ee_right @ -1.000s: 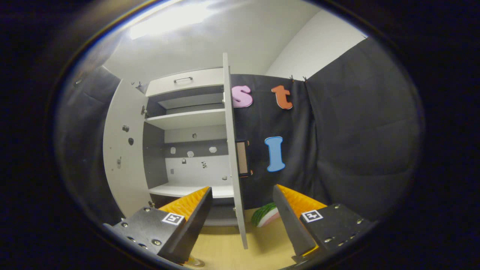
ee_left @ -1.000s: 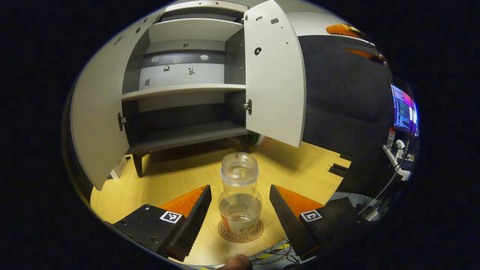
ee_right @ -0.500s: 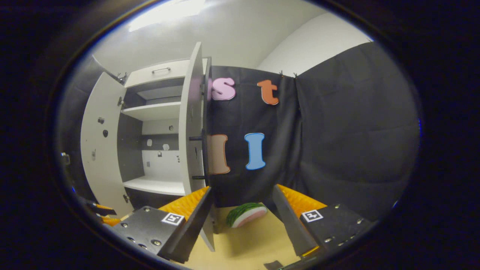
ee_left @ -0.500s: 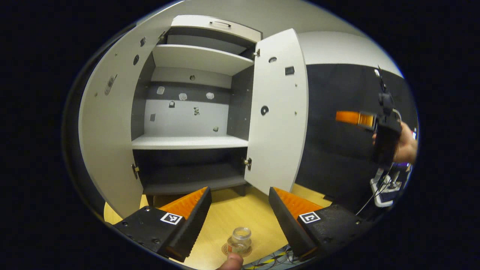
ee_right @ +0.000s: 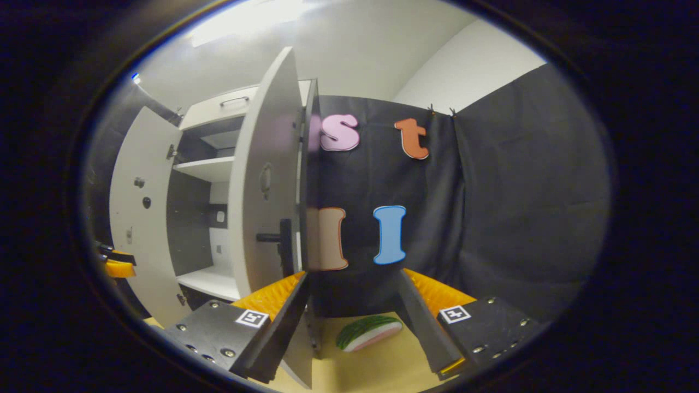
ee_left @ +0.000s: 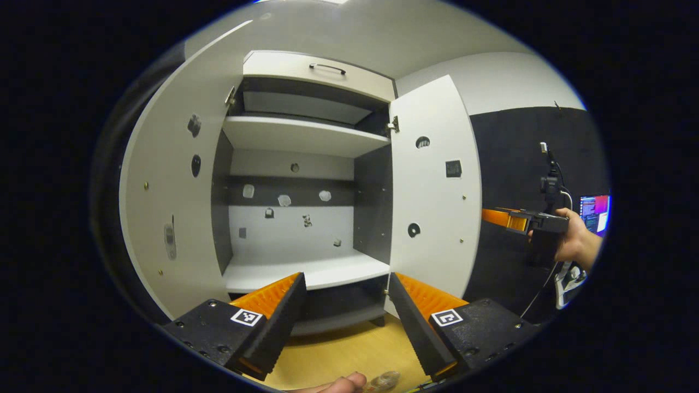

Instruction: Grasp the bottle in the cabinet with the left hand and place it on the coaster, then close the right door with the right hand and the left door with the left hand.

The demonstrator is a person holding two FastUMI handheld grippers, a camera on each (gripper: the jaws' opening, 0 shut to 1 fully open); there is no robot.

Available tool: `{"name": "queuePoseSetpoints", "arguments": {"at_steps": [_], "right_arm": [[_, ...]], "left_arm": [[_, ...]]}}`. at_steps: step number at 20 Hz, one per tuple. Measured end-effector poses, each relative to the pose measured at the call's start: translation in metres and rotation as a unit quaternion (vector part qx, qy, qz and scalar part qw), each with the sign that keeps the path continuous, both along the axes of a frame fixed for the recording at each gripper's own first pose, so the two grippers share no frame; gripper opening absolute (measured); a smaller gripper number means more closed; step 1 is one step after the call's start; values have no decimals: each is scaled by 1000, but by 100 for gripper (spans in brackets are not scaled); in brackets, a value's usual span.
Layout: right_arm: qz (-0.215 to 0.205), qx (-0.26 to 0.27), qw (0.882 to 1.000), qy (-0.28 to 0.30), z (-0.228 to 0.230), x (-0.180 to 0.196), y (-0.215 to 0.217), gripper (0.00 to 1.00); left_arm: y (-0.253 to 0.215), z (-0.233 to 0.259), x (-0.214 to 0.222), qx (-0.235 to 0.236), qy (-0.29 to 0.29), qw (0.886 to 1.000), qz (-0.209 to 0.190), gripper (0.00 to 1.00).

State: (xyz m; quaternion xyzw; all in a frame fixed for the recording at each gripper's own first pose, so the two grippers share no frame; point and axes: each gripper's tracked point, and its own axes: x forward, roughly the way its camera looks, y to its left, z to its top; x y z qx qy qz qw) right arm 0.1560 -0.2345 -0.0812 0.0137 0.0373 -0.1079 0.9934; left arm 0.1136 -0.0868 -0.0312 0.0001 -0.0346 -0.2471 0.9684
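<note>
The clear bottle [ee_left: 385, 379] shows just its top at the bottom edge of the left gripper view, on the wooden table, well below my left gripper [ee_left: 347, 297]. That gripper is open and empty, facing the open cabinet [ee_left: 306, 218]. The right door [ee_left: 437, 191] and the left door [ee_left: 169, 207] both stand open. In the right gripper view my right gripper [ee_right: 352, 322] is open and empty, just outside the right door's outer face [ee_right: 265, 191], close to its black handle [ee_right: 281, 245]. The coaster is hidden.
A person's hand [ee_left: 579, 245] holds the right gripper [ee_left: 519, 221] beyond the right door. A thumb [ee_left: 344, 382] shows at the bottom edge. A watermelon-slice toy [ee_right: 368, 332] lies on the table [ee_right: 382, 365] by the cabinet foot. The left gripper [ee_right: 117, 265] peeks in at far left.
My left gripper has let go of the bottle on the coaster, risen and tilted up toward the cabinet. My right gripper has swung round to the outer side of the right door.
</note>
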Motion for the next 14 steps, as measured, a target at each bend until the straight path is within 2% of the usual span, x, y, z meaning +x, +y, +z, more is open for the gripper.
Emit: {"name": "queuePoseSetpoints", "arguments": {"at_steps": [1,2,4,5,6,7,8,9,10,14], "right_arm": [[-3,6,1000,3,2,10,1,93],[13,17,1000,4,4,19,10,98],[34,16,999,8,9,28,24,98],[33,10,999,15,9,28,23,92],[28,8,999,17,10,28,25,91],[26,7,999,22,9,26,28,91],[21,12,999,27,10,25,32,91],[15,16,999,34,8,23,35,86],[12,16,999,37,8,23,38,92],[18,9,999,46,9,23,60,91]], "left_arm": [[-1,2,4,0,-2,1000,-6,96],[-4,0,8,2,1,1000,-15,99],[-17,-5,8,-3,10,998,-55,97],[-24,-6,4,-10,12,997,-77,97],[-27,-4,2,-16,10,995,-93,94],[-28,-2,1,-21,3,994,-105,97],[-27,0,1,-23,-4,994,-108,96],[-26,0,3,-20,-9,994,-109,96],[-25,-2,5,-19,-10,994,-110,96],[-22,-15,10,-24,5,992,-124,96]]}}
